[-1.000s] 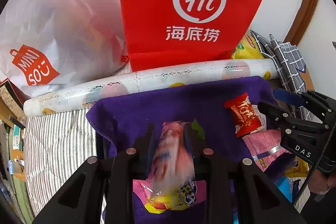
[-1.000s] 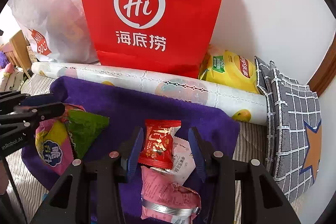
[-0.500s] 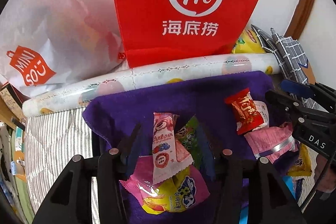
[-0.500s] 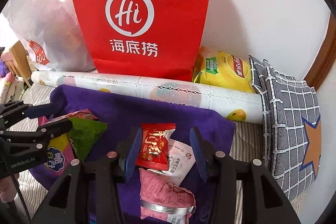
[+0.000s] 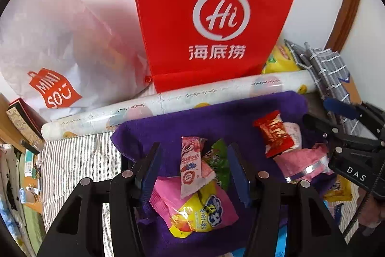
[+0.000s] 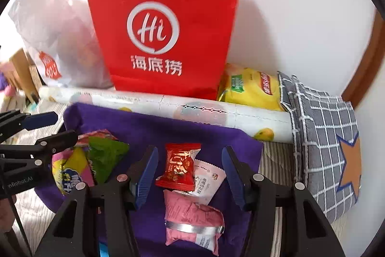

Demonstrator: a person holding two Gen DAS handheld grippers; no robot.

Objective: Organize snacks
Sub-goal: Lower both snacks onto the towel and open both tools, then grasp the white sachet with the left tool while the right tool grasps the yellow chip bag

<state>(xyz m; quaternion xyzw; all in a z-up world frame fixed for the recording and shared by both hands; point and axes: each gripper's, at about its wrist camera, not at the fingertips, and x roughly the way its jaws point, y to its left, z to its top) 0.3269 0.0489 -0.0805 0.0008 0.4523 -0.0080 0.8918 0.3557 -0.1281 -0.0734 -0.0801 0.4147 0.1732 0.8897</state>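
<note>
Hovering over purple towel point(image 5: 207, 119): left tongs point(image 5: 193, 169) agape; right tongs point(image 6: 190, 175) agape

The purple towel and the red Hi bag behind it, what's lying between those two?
A rolled patterned sheet lies crosswise between the purple towel and the red Hi bag. Both wrist views show it.

I see the right gripper point(image 6: 190, 175) wide open over the purple cloth point(image 6: 168, 131), red candy packet point(image 6: 179, 166) between its fingers, untouched. Pink packet point(image 6: 192, 216) lies just below it. Left gripper point(image 6: 54, 127) sits open beside the green packet point(image 6: 105, 155).
</note>
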